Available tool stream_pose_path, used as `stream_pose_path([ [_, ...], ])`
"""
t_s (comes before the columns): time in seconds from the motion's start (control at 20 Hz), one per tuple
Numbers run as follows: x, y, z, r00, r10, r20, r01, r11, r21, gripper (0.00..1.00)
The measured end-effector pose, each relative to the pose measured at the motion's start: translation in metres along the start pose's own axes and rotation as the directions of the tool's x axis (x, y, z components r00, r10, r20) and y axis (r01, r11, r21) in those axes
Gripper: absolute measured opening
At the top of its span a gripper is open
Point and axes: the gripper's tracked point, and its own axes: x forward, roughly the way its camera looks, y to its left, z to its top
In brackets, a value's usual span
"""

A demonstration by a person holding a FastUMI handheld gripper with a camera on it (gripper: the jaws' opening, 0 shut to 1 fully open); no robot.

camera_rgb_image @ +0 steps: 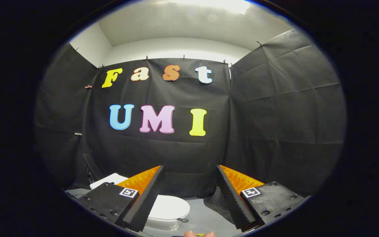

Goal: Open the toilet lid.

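The toilet lid [169, 208] lay closed at seven o'clock, beyond the left finger [145, 200]. The gripper [189, 200] hovered spread, empty; nothing was yet done.

White toilet [169, 209] on grey floor [206, 217]

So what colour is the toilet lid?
White; the closed toilet lid shows in the gripper view, below the open gripper.
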Motion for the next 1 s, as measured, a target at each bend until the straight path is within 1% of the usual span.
stream_pose_path([
  [0.4,0.0032,0.0005,0.0039,1.000,0.020,0.006,-0.020,1.000,0.001,0.98],
  [1.0,0.0089,-0.0012,0.0004,0.999,0.021,0.024,-0.020,0.999,-0.035,0.98],
])
